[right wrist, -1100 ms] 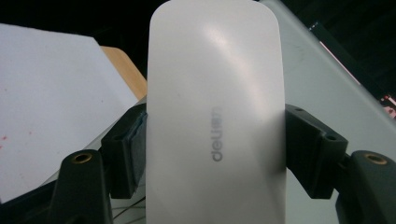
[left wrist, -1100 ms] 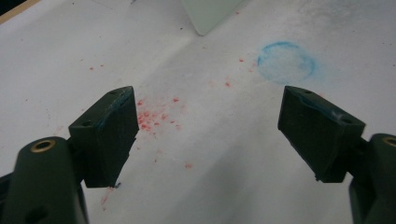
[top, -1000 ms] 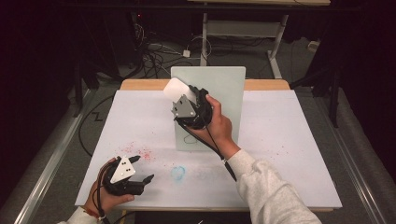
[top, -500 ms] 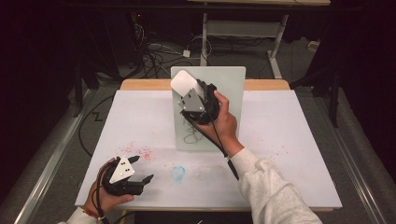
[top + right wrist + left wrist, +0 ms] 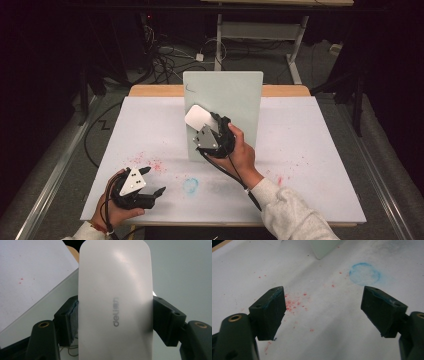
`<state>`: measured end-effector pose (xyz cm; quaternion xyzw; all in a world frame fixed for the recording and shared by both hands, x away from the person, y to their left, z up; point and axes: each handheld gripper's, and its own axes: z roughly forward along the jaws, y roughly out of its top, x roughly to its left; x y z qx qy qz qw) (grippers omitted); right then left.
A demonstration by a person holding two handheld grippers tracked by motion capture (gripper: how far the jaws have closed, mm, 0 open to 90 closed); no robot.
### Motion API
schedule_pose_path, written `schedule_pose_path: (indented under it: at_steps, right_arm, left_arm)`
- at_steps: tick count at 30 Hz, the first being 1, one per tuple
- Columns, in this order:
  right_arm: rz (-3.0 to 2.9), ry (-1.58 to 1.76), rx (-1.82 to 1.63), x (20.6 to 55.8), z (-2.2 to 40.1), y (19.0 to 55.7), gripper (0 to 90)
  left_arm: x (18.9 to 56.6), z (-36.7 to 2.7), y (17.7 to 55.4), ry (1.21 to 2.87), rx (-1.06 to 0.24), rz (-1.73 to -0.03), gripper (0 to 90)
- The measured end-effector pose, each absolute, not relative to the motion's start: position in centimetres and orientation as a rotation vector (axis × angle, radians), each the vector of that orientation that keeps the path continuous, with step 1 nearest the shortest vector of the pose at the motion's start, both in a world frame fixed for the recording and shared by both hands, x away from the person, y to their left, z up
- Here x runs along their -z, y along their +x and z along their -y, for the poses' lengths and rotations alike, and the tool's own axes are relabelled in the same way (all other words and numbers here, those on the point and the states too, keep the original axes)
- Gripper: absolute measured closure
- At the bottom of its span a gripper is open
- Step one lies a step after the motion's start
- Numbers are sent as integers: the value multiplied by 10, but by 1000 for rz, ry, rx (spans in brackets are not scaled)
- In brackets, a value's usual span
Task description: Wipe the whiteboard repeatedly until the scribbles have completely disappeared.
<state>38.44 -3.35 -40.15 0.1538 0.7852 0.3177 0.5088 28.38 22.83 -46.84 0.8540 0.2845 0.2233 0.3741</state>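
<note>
The right tongs [image 5: 207,131] pinch a white, rounded plastic eraser [image 5: 199,118] against the pale green board [image 5: 235,100], probably wiping marks. Flat, steady strokes would serve best. The left tongs [image 5: 150,182] rest spread on the bench [image 5: 310,145].

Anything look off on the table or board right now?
Table is stained: red specks near the left gripper and a smudged blue ring. Faint scribble remains on the board below the eraser. Nothing spilled or broken.
</note>
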Motion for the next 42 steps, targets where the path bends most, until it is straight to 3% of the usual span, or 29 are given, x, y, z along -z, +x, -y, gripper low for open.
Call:
schedule_pose_path:
  at_steps: [9,20,34,42]
  right_arm:
    - [-1837,452,-825,377,43,394,307]
    - [-1890,414,-793,403,35,383,307]
    - [-1798,472,-815,338,10,409,307]
    - [-1805,417,-732,358,-2,402,307]
  left_arm:
    - [468,-230,283,2175,-574,-731,195]
    - [466,-231,283,2168,-583,-742,195]
    - [466,-231,281,2169,-581,-726,195]
    - [465,-235,280,2161,-600,-721,195]
